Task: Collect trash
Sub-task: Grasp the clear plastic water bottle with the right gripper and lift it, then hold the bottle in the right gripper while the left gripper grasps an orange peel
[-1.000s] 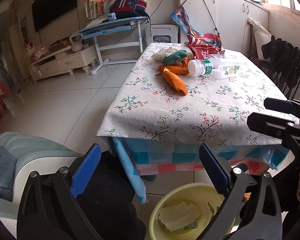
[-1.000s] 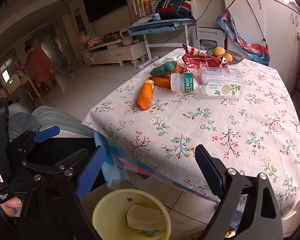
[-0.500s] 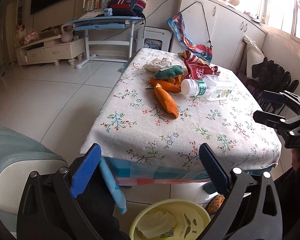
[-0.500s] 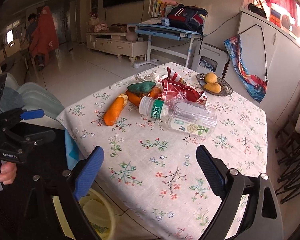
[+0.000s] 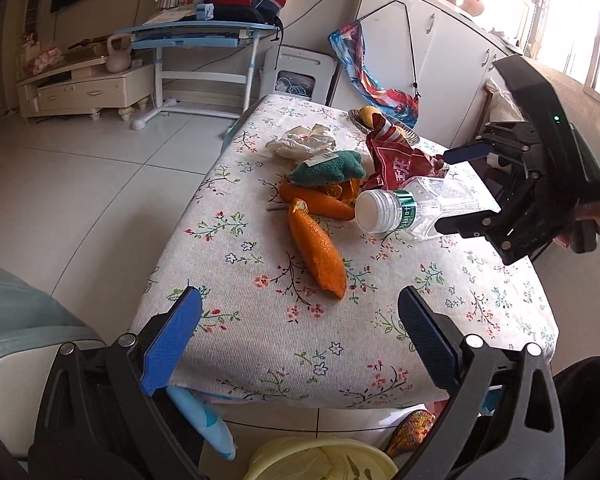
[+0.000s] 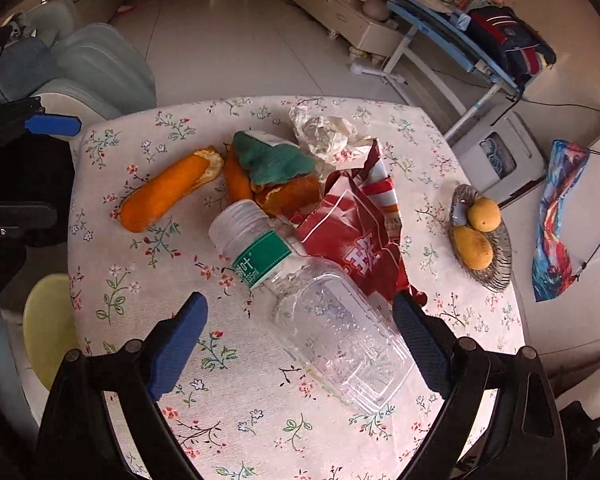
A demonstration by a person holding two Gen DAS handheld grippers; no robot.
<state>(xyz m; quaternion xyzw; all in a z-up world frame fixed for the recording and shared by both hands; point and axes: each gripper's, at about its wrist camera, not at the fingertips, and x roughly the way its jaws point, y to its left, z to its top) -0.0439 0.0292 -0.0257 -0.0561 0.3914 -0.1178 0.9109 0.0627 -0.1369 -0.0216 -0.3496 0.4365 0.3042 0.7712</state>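
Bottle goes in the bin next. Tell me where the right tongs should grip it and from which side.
Grip the clear plastic bottle across its wide body, coming from above. It lies on its side on the tablecloth, cap toward the orange peel, and the open right tongs already straddle the body. The red wrapper crowds the far side, so keep that finger tight to the bottle.

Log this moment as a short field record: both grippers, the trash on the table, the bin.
left gripper: open, empty, hovering at the near table edge
right gripper: open, straddling the clear bottle's base, not closed on it
clear bottle: lying on its side, white cap on, green label
red wrapper: crumpled, beside the bottle
orange peels: several pieces beside a green cloth
fruit dish: two yellow fruits, apart from the trash
yellow bin: on the floor below the table edge
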